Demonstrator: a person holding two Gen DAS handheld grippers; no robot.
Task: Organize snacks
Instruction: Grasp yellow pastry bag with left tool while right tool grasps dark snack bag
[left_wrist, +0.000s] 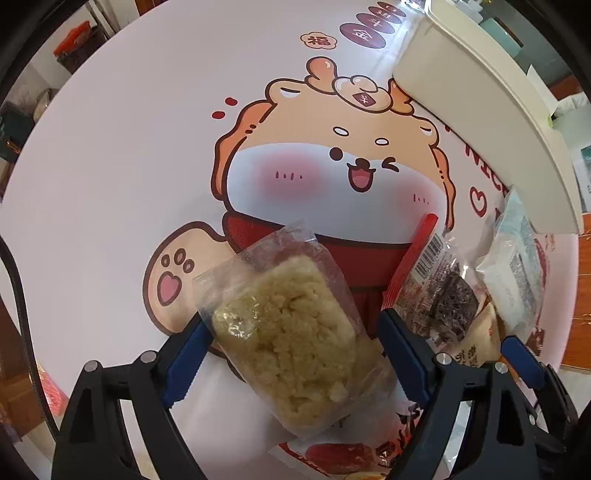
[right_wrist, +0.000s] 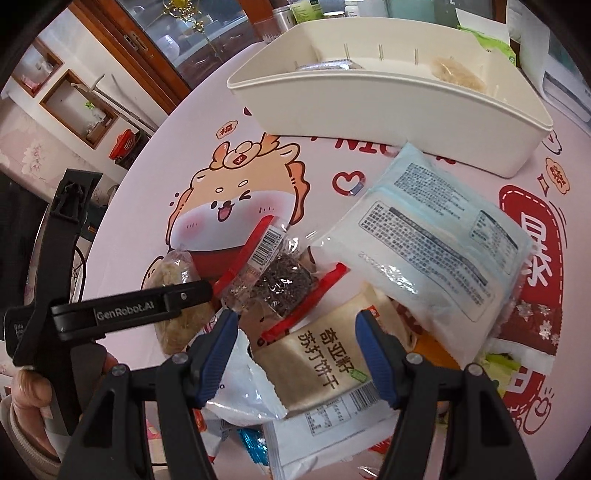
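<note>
Both sets of jaws down over the snack pile, nothing gripped yet.

My left gripper (left_wrist: 291, 354) hangs open, straddling the clear-wrapped rice crisp cake (left_wrist: 291, 332) lying on the cartoon tablecloth (left_wrist: 129, 147); the pads look just clear of the wrapper. I want to close on the firm cake itself, not the loose film, I reckon. My right gripper (right_wrist: 295, 354) is open too, its jaws either side of the soda cracker packet (right_wrist: 317, 365), which overlaps other packets, so I should pinch it alone. The cream bin (right_wrist: 388, 107) waits beyond the pile, a few snacks inside.
</note>
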